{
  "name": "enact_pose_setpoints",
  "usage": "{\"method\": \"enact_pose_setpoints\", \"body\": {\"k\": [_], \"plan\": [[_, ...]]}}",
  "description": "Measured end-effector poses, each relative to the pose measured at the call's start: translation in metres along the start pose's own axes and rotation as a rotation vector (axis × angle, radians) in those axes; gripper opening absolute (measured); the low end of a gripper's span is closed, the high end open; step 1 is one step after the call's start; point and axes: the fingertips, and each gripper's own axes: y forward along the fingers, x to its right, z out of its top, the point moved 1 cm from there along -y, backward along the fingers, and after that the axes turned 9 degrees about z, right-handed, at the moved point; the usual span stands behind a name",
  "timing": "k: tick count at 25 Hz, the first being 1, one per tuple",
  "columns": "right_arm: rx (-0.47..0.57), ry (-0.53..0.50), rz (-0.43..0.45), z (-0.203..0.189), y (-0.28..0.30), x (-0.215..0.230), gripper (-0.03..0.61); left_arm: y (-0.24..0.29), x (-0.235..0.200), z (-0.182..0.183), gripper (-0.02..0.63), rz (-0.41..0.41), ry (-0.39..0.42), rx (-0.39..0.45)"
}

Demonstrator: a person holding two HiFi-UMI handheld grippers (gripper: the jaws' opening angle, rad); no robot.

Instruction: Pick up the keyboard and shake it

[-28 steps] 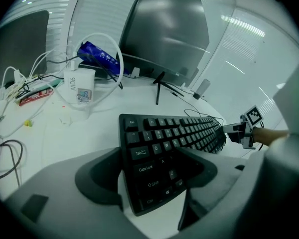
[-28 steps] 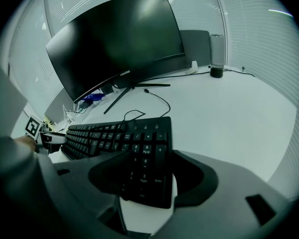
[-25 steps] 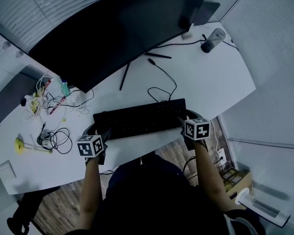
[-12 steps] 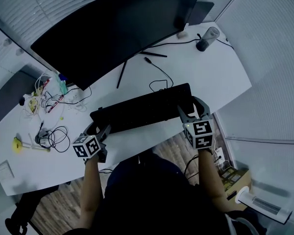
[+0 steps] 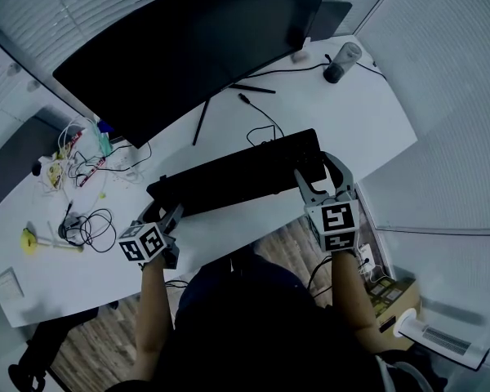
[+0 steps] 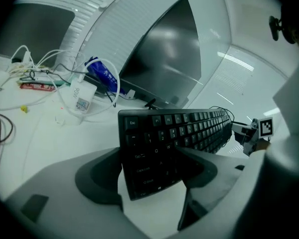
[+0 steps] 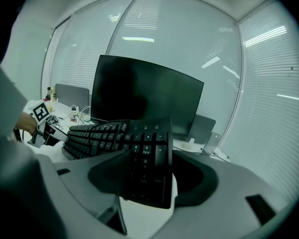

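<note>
The keyboard [image 5: 237, 174] runs across the middle of the head view, slanting up toward the right, in front of the monitor [image 5: 196, 47], which fills the upper centre. Its left end sits between the jaws of the left gripper [image 5: 162, 212] and its right end between those of the right gripper [image 5: 320, 178] (each gripper is clamped on its end). Its cable [image 5: 265, 125] loops back toward the monitor's foot. On the desk [image 5: 367, 129], a tumbler [image 5: 341, 62] stands at the upper right, behind the keyboard. A tangle of wires [image 5: 86, 227] lies at the left, near the left gripper.
</note>
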Motion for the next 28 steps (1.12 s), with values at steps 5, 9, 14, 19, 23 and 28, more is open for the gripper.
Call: {"method": "enact_pose_setpoints", "body": {"k": [5,9,14,19,23,28], "plan": [[0.014,0.145,0.023,-0.023,0.002,0.01,0.265,-0.024,0.012,0.03,0.35,0.079,0.127,0.034],[0.031,0.299,0.066,-0.045,0.009,0.014,0.265,-0.046,0.026,0.059,0.35,0.149,0.262,0.076],[0.018,0.459,0.131,-0.075,0.022,0.008,0.265,-0.069,0.042,0.083,0.35,0.205,0.363,0.122],[-0.006,0.6,0.188,-0.106,0.035,-0.007,0.265,-0.081,0.054,0.094,0.35,0.274,0.493,0.135],[-0.017,0.686,0.226,-0.125,0.041,-0.016,0.264,-0.09,0.069,0.099,0.35,0.303,0.589,0.144],[0.001,0.792,0.286,-0.139,0.047,-0.027,0.264,-0.101,0.092,0.115,0.35,0.324,0.715,0.186]]}}
